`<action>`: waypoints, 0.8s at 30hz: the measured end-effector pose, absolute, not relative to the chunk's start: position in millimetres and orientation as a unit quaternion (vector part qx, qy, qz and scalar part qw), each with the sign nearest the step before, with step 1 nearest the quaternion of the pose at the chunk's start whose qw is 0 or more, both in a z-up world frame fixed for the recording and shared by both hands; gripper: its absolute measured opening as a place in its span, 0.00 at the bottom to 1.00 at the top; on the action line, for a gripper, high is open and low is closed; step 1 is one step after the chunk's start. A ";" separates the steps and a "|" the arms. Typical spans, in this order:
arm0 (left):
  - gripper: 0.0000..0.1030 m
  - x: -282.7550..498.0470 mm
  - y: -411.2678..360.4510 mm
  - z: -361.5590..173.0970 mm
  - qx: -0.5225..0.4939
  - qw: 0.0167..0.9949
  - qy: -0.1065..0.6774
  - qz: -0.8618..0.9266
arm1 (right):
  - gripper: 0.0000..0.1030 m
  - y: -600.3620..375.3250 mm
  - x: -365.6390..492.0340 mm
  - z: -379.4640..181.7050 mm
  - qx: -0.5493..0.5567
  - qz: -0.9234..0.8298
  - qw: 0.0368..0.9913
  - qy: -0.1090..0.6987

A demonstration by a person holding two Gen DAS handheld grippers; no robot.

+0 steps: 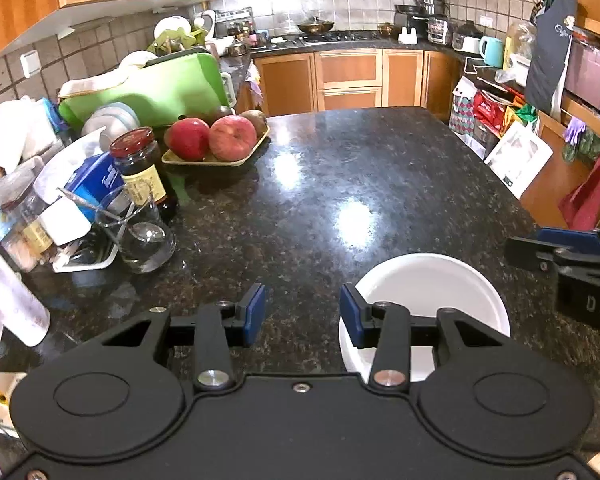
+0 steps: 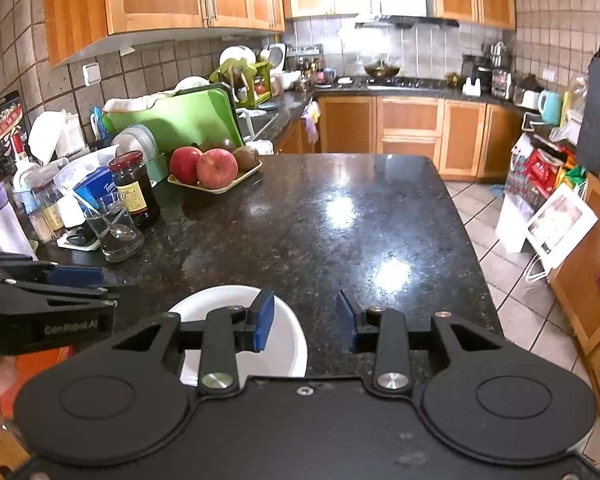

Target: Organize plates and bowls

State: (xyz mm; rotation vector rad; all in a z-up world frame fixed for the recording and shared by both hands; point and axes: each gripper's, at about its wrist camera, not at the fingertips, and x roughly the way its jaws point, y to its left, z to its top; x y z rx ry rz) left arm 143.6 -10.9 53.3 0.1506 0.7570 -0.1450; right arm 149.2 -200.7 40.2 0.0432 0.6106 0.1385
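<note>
A white bowl [image 1: 432,296] sits near the front edge of the dark granite counter [image 1: 320,184]. My left gripper [image 1: 302,312] is open and empty, above the counter with its right finger over the bowl's left rim. My right gripper [image 2: 306,318] is open and empty, its left finger over the right side of the same bowl [image 2: 235,304]. The right gripper also shows at the right edge of the left wrist view [image 1: 568,256]. The left gripper shows at the left edge of the right wrist view [image 2: 55,292].
At the counter's left stand a glass with a spoon [image 1: 139,232], a dark jar [image 1: 141,172], a fruit tray with apples [image 1: 215,140], a green cutting board [image 1: 155,88] and stacked dishes. Bags [image 1: 492,112] and cabinets are to the right of the counter.
</note>
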 end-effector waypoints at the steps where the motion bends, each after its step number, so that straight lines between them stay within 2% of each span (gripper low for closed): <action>1: 0.49 142.6 -9.8 52.3 0.071 0.923 0.370 -0.071 | 0.37 -198.9 145.3 38.7 0.025 0.064 0.952 0.299; 7: 0.49 133.9 -2.5 44.1 0.059 0.916 0.388 -0.082 | 0.38 -188.7 127.6 28.3 0.060 0.045 0.948 0.309; 16: 0.49 122.9 3.3 30.6 0.051 0.907 0.403 -0.109 | 0.39 -176.0 99.5 16.9 0.087 0.000 0.957 0.277; 24: 0.60 120.1 -1.9 22.5 0.048 0.919 0.384 -0.076 | 0.39 -181.6 104.8 14.1 0.080 0.015 0.961 0.265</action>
